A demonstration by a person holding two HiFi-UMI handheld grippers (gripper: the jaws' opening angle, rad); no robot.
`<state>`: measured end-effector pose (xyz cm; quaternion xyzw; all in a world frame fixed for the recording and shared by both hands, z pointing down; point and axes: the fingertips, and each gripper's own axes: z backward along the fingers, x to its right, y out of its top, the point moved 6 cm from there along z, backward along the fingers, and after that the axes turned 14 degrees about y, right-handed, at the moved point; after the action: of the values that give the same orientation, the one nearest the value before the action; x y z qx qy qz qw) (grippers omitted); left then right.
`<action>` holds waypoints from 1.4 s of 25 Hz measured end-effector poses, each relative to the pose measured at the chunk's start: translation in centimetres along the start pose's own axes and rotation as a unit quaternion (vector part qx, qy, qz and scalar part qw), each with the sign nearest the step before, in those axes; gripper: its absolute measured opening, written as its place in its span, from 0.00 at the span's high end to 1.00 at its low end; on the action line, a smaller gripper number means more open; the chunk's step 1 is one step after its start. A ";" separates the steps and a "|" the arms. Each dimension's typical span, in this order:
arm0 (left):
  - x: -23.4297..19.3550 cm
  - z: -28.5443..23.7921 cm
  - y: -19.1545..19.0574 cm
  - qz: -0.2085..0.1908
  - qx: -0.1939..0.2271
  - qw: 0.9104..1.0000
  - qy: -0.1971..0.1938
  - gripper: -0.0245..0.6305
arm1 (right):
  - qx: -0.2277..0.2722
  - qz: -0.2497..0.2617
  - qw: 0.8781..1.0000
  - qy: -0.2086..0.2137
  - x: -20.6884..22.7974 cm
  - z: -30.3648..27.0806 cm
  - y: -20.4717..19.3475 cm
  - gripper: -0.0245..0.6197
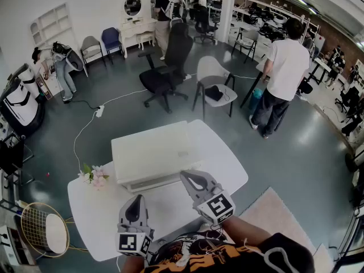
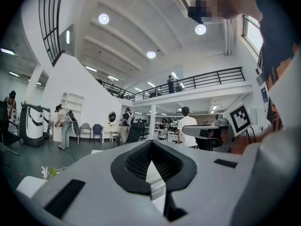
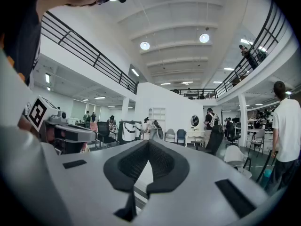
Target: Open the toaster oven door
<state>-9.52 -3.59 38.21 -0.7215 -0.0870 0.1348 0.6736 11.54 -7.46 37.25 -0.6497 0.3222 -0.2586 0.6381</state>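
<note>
The toaster oven is a white box on the white table, in the middle of the head view. Its front faces me and the door looks closed. My left gripper hangs over the table's near part, just short of the oven's front, jaws shut and empty. To its right, my right gripper has its tips at the oven's front right corner, also shut with nothing in it. In the left gripper view the dark pads meet in a closed V. The right gripper view shows its pads closed the same way.
A small bunch of flowers lies at the table's left edge. A wire basket stands on the floor at lower left. Beyond the table are a black office chair, a grey chair and a standing person.
</note>
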 end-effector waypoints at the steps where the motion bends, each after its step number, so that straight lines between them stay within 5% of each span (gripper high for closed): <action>1: 0.0 -0.1 -0.1 0.000 -0.001 1.000 -0.001 0.93 | 0.002 0.001 1.000 0.000 0.1 0.0 0.1 0.94; 18: -0.6 -0.1 -0.2 0.002 -0.008 1.000 0.003 0.93 | 0.012 -0.008 1.000 -0.001 0.5 -0.6 0.4 0.94; 35: -2.6 0.1 -4.1 -0.010 -0.046 0.999 0.027 0.93 | -0.107 -0.083 0.990 0.025 2.4 -2.7 -8.9 0.94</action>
<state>-11.76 -3.92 42.49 -0.7541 -0.0820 0.1043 0.6432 11.86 -11.26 46.12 -0.7321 0.3090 -0.2908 0.5328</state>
